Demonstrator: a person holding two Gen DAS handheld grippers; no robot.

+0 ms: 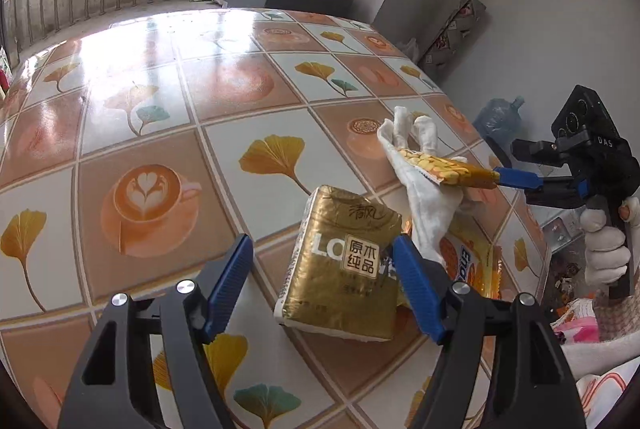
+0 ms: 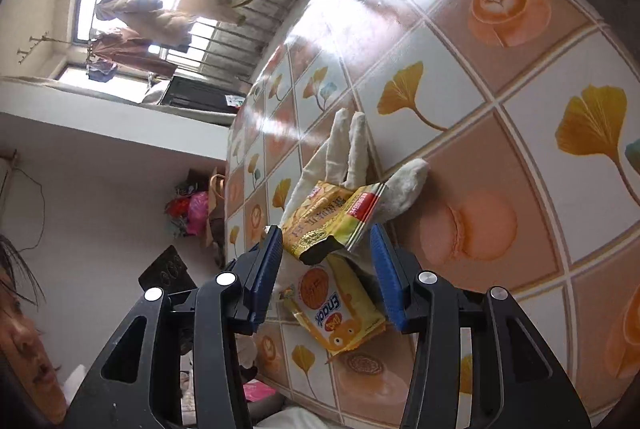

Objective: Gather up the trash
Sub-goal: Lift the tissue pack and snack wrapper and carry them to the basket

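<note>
Yellow wrapper (image 2: 332, 221) lies on white glove (image 2: 352, 165), btwn right gripper (image 2: 326, 269) jaws, open, not clamped. Second snack pack (image 2: 340, 313) just nearer than glove; gold tissue pack (image 1: 344, 265) beside it, left gripper (image 1: 324, 285) open. Nothing collected yet, judging by table (image 1: 160, 89).

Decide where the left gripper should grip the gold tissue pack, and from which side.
Across its two long sides, mid-length, approaching from its near short end. The gold tissue pack lies face-up on the table, narrower than the open left gripper.
</note>
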